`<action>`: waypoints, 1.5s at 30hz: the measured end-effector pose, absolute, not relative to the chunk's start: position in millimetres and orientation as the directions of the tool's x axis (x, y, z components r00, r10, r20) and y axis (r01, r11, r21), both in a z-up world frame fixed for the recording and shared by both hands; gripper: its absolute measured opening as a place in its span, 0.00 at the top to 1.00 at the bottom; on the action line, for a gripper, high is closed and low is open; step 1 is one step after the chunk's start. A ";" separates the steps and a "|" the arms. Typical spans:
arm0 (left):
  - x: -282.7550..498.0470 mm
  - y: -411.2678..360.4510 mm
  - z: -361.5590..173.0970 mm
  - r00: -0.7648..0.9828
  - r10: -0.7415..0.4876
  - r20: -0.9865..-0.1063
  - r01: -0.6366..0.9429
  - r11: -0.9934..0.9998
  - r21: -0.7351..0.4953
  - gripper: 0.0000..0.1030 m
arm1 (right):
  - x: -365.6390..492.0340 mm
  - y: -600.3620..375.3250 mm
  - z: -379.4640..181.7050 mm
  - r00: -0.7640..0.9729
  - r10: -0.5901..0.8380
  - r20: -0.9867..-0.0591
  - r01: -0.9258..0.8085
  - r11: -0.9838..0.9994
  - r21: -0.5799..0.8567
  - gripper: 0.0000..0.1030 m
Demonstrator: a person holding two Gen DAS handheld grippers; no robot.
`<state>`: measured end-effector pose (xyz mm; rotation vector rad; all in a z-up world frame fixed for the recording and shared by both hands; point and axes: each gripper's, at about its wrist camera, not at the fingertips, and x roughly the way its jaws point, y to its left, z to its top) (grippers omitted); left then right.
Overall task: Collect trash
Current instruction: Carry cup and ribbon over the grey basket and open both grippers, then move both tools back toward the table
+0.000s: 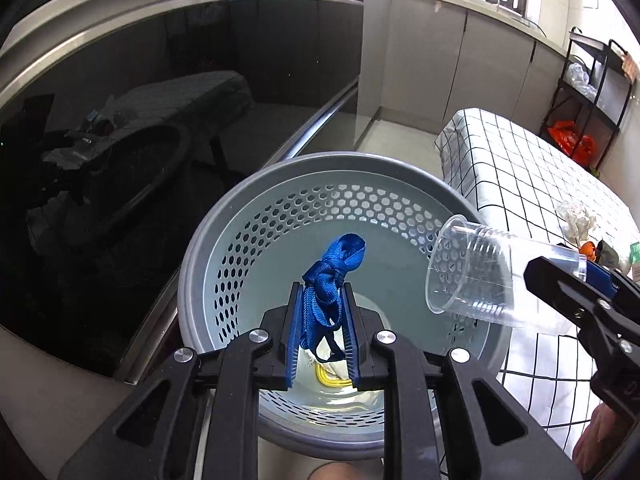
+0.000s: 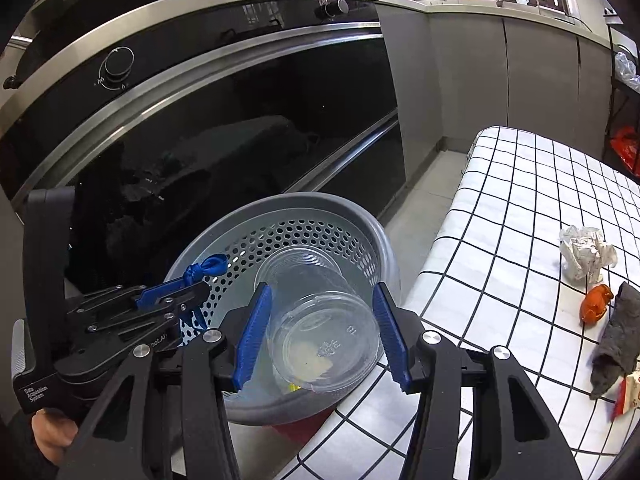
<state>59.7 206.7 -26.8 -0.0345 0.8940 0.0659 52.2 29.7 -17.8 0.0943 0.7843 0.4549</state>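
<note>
With 2 pieces poised over the perforated bin [image 1: 280, 216] below both sets of fingers, the left gripper [image 1: 322, 300] pinching a blue ribbon [image 1: 334, 264] and the right gripper [image 2: 324, 332] clamping a clear cup [image 2: 316, 312], neither is dropped yet, and crumpled paper [image 2: 584, 252] waits on the table [image 2: 500, 200].

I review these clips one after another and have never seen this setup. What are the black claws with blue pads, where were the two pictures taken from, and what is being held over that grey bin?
There is no robot here: a person carries a hand-held two-finger gripper in each hand, and each has a wide-angle camera looking along its fingers. One picture looks from the left gripper, the other from the right gripper.

The left gripper is shut on a knotted blue ribbon. The right gripper holds a clear plastic cup by its base end, lying on its side. Both hang over a grey perforated bin on the floor, with some scraps already at the bottom.

Beside the bin is a table with a checked cloth. Still on it: crumpled white paper, an orange wrapper and a grey rag.
</note>
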 end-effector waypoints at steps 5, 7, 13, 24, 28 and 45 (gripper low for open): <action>62.9 209.7 -31.7 0.608 0.028 -0.794 -0.074 0.997 -0.021 0.80 | 59.9 39.0 -22.0 0.604 0.420 -0.677 -0.360 0.902 0.238 0.51; 63.1 209.8 -32.3 0.605 0.026 -0.796 -0.073 0.997 -0.023 0.80 | 62.7 42.2 -23.5 0.598 0.416 -0.686 -0.361 0.903 0.233 0.51; 64.5 211.9 -33.6 0.600 0.021 -0.800 -0.079 0.996 -0.033 0.79 | 70.7 48.3 -26.5 0.586 0.421 -0.693 -0.361 0.900 0.243 0.51; 62.4 215.3 -30.7 0.615 0.031 -0.788 -0.102 0.994 -0.041 0.45 | 70.0 49.9 -25.3 0.604 0.416 -0.680 -0.347 0.905 0.244 0.46; 63.6 216.4 -29.9 0.613 0.031 -0.789 -0.104 0.994 -0.041 0.44 | 68.7 48.5 -25.1 0.607 0.412 -0.679 -0.343 0.907 0.244 0.44; 55.7 208.7 -20.3 0.639 0.031 -0.768 -0.099 0.994 -0.043 0.37 | 56.4 33.8 -23.1 0.611 0.404 -0.681 -0.313 0.913 0.261 0.43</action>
